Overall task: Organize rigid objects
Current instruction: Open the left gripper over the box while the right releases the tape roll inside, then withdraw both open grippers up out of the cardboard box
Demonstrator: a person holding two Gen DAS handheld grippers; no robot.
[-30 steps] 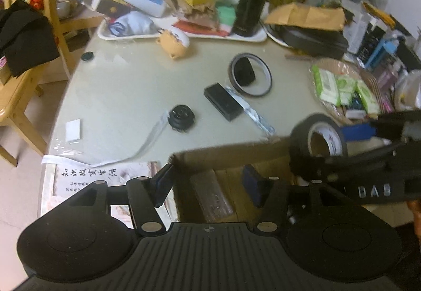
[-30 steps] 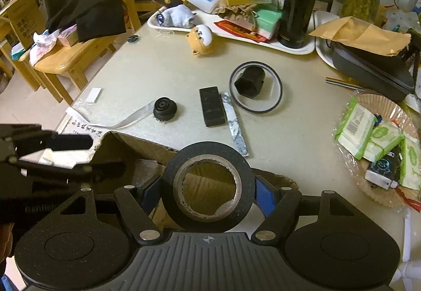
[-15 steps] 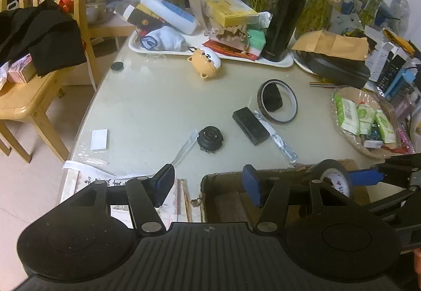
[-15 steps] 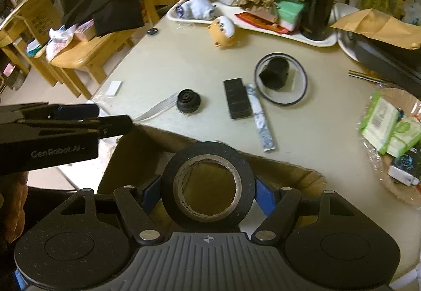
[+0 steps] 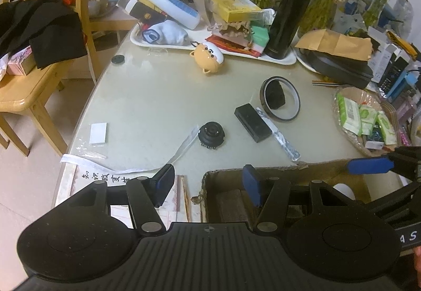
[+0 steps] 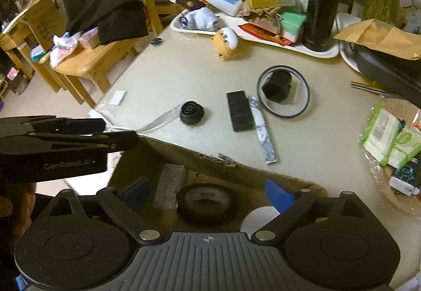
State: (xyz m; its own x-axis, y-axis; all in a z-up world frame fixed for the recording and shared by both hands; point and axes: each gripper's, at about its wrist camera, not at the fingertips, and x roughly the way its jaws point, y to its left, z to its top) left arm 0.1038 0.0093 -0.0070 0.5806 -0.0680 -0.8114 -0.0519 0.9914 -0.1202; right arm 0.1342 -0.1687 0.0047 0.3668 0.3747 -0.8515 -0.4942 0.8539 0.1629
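1. You are holding the right gripper over the open cardboard box, pointing steeply down. Its jaws have just been opening and are now standing wide, with nothing pressed between the pads.
2. The black tape roll is lying flat on the box floor, below and between the right gripper's fingers, clear of both pads. A flat grey packet is sitting in the box just to its left.
3. You are holding the left gripper partly open and empty. It is straddling the left wall of the box: its right finger is over the box interior, its left finger over the printed paper outside.
4. Ahead of both grippers, on the table, these loose items are waiting: a black round knob resting on the end of a clear plastic strip, a black rectangular block touching a marbled flat strip, and beyond them a thin black ring lying around a black hexagonal piece.
5. Farther ahead, a small orange toy is lying just in front of a white tray piled with clutter, where a black flask is standing upright.
6. To the right of the right gripper, a shallow basket is holding green packets.
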